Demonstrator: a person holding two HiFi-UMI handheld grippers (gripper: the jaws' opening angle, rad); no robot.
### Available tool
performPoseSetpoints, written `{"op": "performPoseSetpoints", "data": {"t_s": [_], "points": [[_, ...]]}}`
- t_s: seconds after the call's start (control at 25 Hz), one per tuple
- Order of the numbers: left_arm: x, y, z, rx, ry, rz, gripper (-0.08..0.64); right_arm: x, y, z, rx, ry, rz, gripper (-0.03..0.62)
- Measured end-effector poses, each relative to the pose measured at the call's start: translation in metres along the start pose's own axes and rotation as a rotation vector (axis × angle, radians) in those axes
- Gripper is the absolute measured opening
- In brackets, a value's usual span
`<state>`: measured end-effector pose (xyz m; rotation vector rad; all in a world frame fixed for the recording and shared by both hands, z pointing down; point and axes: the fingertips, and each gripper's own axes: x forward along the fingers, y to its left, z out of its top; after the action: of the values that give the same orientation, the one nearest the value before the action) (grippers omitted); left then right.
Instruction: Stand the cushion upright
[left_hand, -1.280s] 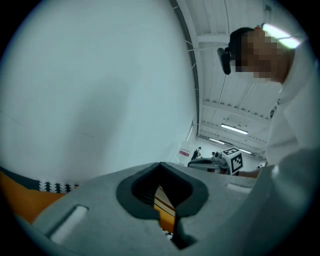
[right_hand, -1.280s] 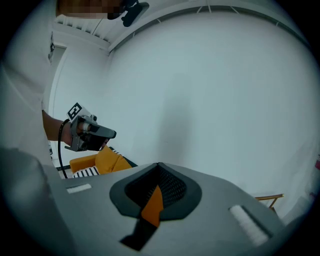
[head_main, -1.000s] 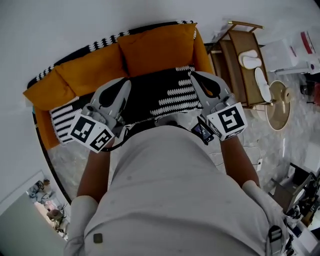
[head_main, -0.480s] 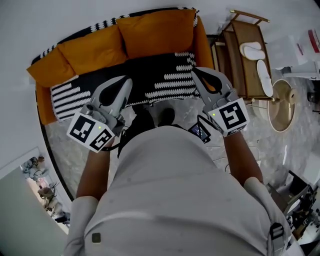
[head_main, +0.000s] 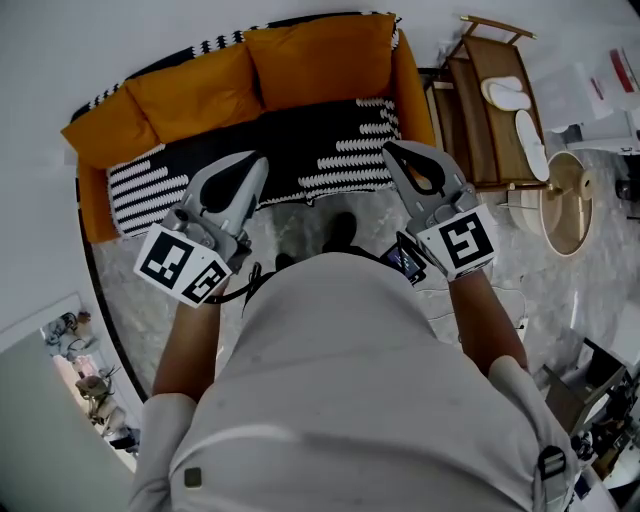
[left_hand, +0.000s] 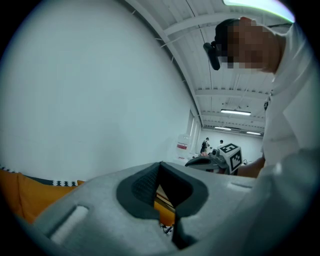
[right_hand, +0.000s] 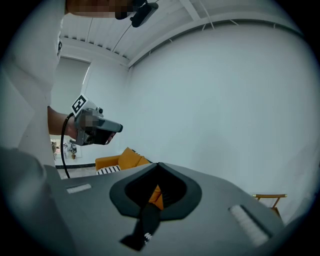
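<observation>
You are holding the left gripper (head_main: 256, 162) and the right gripper (head_main: 392, 152) out in front of you, side by side and well apart. Both are pointing toward the orange sofa (head_main: 412, 95) across the marbled floor (head_main: 150, 300). Both tools are pinched closed. In each gripper view the two jaws are meeting tip to tip with nothing caught between them. Only a sliver of orange upholstery and patterned cloth is showing through the opening behind the pads. Neither gripper is touching the sofa. In the head view their tips are lining up with the near edge of the seat.

The cushions are sitting at the far side of the seat. The left cushion (head_main: 190, 95) and the right cushion (head_main: 320, 58), both orange, are leaning up against the sofa's back, side by side and touching where they meet. A black-and-white throw (head_main: 300, 150) is lying across the seat in front of them, and a strip of the same pattern is running along the top of the back behind them.

The marker cubes (head_main: 456, 240) are facing up toward the head camera, one on each tool. To the right of the sofa a wooden rack (head_main: 465, 110) is standing with white slippers (head_main: 505, 92) lying on it. A round tan table (head_main: 565, 215) is standing just beside the rack's right side. In each gripper view the other gripper is showing against the white wall (head_main: 120, 30).
</observation>
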<state>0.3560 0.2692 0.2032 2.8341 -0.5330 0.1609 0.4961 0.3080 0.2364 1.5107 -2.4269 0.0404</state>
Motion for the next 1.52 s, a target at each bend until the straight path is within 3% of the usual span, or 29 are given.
{"op": "performPoseSetpoints", "data": {"t_s": [0.56, 0.8, 1.04, 1.52], "points": [[-0.189, -0.006, -0.02, 0.016, -0.057, -0.003, 0.003, -0.004, 0.179, 0.044, -0.009, -0.024, -0.059, 0.011], [-0.246, -0.01, -0.023, 0.024, -0.094, -0.01, 0.003, -0.005, 0.239, 0.055, -0.03, -0.014, -0.066, 0.011], [-0.282, -0.007, -0.025, 0.021, -0.111, -0.017, 0.003, -0.001, 0.274, 0.067, -0.036, -0.012, -0.069, 0.011], [-0.302, -0.002, -0.021, 0.029, -0.128, 0.01, 0.003, 0.009, 0.3, 0.08, -0.043, -0.024, -0.031, 0.011]]}}
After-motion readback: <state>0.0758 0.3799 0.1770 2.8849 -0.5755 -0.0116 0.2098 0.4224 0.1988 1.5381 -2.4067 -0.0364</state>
